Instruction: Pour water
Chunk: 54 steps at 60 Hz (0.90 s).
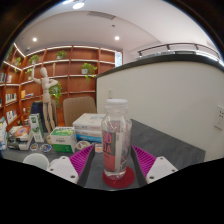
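A clear plastic bottle [116,138] with a pink label and a white cap stands upright on a round red coaster [119,179] on the grey table [166,142]. My gripper [113,166] is open. The bottle stands between the fingers, with a small gap at each side. The magenta pads [81,160] flank its lower half, left and right. The coaster's near edge is cut off below.
Behind the bottle to the left lie a pale blue-and-white box [88,125], a green-and-white box [62,139] and a white bowl [37,159]. Beyond are a brown chair [78,105], a wooden mannequin [47,98] and wooden shelves [70,68]. A white partition [175,92] rises behind the table on the right.
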Motion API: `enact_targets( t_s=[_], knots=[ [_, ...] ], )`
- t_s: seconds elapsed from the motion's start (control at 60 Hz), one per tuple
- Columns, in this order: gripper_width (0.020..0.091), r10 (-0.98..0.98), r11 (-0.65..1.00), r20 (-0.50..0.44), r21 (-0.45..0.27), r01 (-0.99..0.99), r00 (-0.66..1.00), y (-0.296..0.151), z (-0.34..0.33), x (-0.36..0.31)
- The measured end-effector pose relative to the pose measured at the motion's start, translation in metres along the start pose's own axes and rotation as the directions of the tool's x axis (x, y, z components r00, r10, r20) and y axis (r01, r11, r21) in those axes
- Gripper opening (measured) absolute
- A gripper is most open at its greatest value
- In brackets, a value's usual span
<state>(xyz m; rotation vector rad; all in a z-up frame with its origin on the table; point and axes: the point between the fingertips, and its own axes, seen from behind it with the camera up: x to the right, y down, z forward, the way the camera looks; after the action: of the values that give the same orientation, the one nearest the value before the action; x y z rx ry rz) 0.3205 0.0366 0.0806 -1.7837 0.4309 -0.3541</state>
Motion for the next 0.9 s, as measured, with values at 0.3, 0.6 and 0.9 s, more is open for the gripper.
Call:
enact_targets(
  t_s=[0.3, 0.6, 0.9],
  knots=[
    [0.0743, 0.055, 0.998, 0.133, -0.022, -0.053, 0.990, 0.007, -0.109, -0.037],
    [0.0743, -0.062, 0.998, 0.214, 0.047, 0.053, 0.975, -0.020, -0.216, -0.085],
    [0.0749, -0.071, 0.996, 0.355, 0.070, 0.050, 0.932, -0.018, -0.270, -0.159]
  ],
)
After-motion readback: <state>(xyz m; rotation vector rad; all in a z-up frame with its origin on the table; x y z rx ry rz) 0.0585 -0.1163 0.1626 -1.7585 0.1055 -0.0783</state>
